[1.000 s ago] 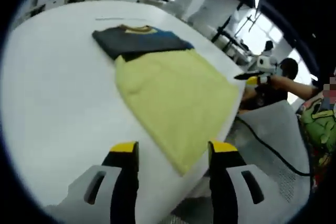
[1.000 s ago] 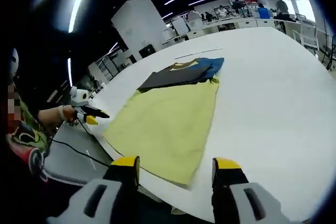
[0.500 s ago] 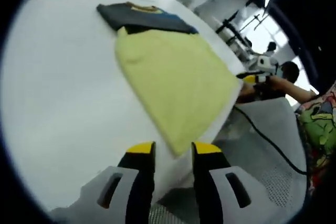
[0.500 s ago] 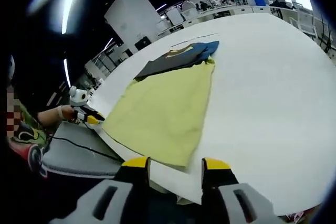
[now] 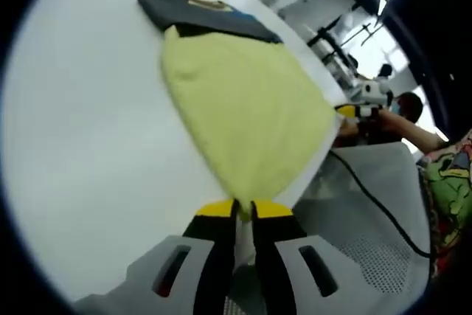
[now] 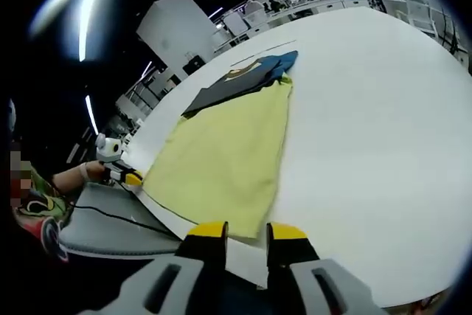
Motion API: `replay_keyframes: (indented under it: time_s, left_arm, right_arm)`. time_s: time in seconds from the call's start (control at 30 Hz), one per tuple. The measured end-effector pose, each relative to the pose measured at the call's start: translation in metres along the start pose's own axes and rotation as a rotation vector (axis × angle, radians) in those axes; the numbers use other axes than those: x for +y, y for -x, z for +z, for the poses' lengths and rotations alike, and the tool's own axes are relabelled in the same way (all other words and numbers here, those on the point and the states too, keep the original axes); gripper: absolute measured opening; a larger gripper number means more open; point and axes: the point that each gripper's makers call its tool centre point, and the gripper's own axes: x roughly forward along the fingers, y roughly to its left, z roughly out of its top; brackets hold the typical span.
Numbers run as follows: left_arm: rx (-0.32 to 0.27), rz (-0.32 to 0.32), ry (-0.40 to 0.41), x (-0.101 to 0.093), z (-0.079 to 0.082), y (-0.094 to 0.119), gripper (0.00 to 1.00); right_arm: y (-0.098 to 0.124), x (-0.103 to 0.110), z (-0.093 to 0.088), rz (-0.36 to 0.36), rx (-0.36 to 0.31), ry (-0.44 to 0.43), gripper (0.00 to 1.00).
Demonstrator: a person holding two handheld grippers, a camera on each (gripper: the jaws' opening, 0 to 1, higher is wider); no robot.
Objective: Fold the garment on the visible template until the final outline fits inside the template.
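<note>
Both grippers were brought in to the near hem of the garment [image 5: 243, 108] since the earlier frames, and their jaws were narrowed from wide apart to nearly together. In the left gripper view, the left gripper [image 5: 244, 210] was seen with only a sliver of gap left, the yellow hem corner pinched or about to be pinched between the tips; a firm hold could not be confirmed. In the right gripper view, the right gripper [image 6: 246, 230] was closed down to a narrow gap with the other hem corner just at its tips; whether cloth was actually caught could not be told.

The garment was laid flat on the white worktop [image 6: 383, 123], its yellow lower part toward the near edge and its dark collar end toward the far edge. A thin dark template line [image 6: 177, 215] was seen beside the hem at the near edge.

The long axis was run straight away from both grippers, near edge to far edge. One gripper was placed at each near corner, so neither was nearer. The coming fold was judged to go forward along that axis, hem carried toward the collar.
</note>
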Motion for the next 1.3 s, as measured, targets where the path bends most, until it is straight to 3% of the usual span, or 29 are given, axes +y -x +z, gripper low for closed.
replay_keyframes:
  time_s: [0.1, 0.33, 0.63, 0.93, 1.3]
  left_arm:
    - [-0.002, 0.003, 0.039, 0.003, 0.0, 0.0, 0.01]
    - [0.001, 0.022, 0.057, 0.002, -0.001, 0.003, 0.0]
    - [-0.033, 0.007, 0.091, -0.006, 0.009, 0.028, 0.0]
    - [0.019, 0.015, 0.12, -0.005, -0.01, 0.041, 0.0]
    - [0.146, -0.026, 0.154, -0.021, -0.035, 0.043, 0.0]
  right_arm:
    - [-0.001, -0.005, -0.008, -0.017, 0.04, 0.032, 0.0]
    - [0.01, -0.003, -0.007, -0.01, 0.041, -0.001, 0.0]
    - [0.025, 0.015, 0.001, 0.018, 0.025, -0.005, 0.0]
    - [0.029, 0.045, -0.017, 0.054, 0.031, -0.066, 0.0]
    - [0.038, 0.054, -0.036, 0.067, 0.06, -0.151, 0.0]
